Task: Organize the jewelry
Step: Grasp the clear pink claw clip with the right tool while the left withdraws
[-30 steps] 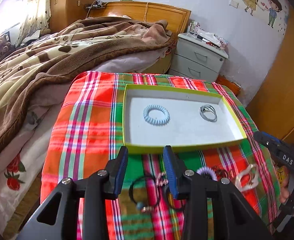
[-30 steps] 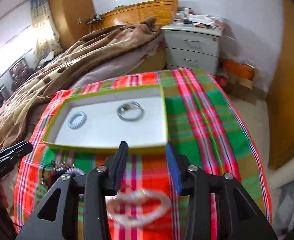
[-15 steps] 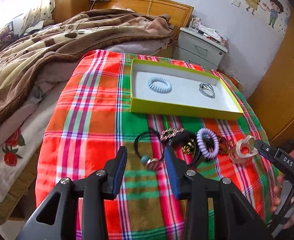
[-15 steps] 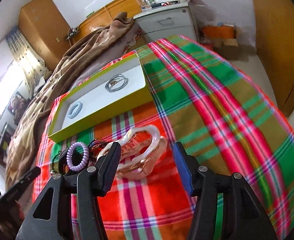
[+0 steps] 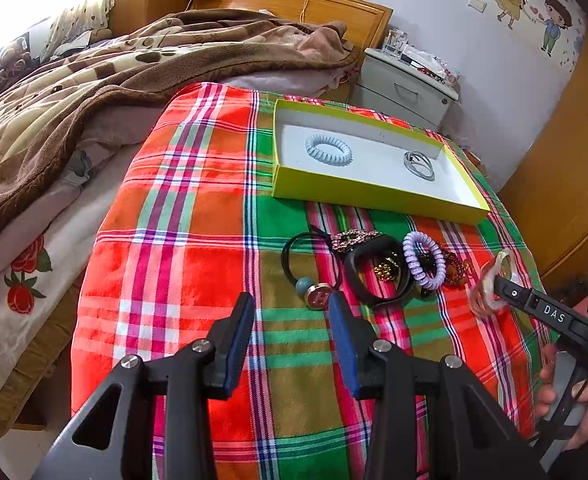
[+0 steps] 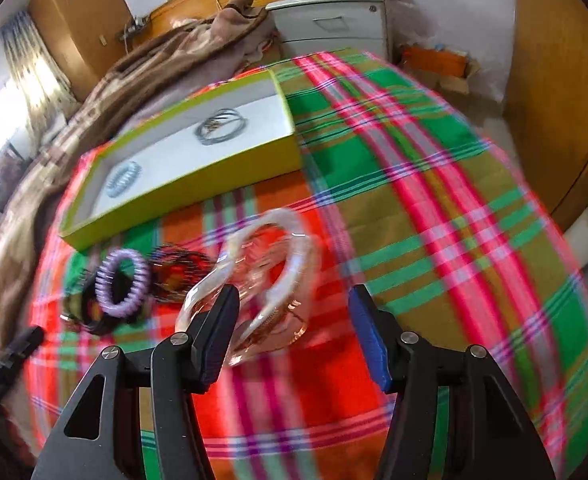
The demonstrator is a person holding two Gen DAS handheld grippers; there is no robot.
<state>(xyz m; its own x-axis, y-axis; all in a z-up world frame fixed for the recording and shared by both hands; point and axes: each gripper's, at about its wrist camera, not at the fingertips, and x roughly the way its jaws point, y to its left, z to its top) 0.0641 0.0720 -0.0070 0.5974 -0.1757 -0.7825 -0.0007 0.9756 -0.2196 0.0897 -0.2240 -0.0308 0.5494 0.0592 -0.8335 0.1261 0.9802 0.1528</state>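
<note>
Both tongs are released: the right tongs (image 6: 294, 332) straddle the pink clear hair claw (image 6: 260, 280), the left tongs (image 5: 290, 336) hang near the black hair tie (image 5: 307, 276).

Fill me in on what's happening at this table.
A person with a gripper in each hand is sorting jewelry into the green tray, which holds a blue coil tie and silver bangles. The open right gripper straddles the clear pink bangle; the open left gripper hovers near the remaining pile.

Yellow-green, white-lined box (image 5: 373, 196) on red-green plaid cloth (image 5: 182, 240); inside it pale-blue coil (image 5: 328, 149), nearby lilac coil (image 5: 423, 260).
</note>
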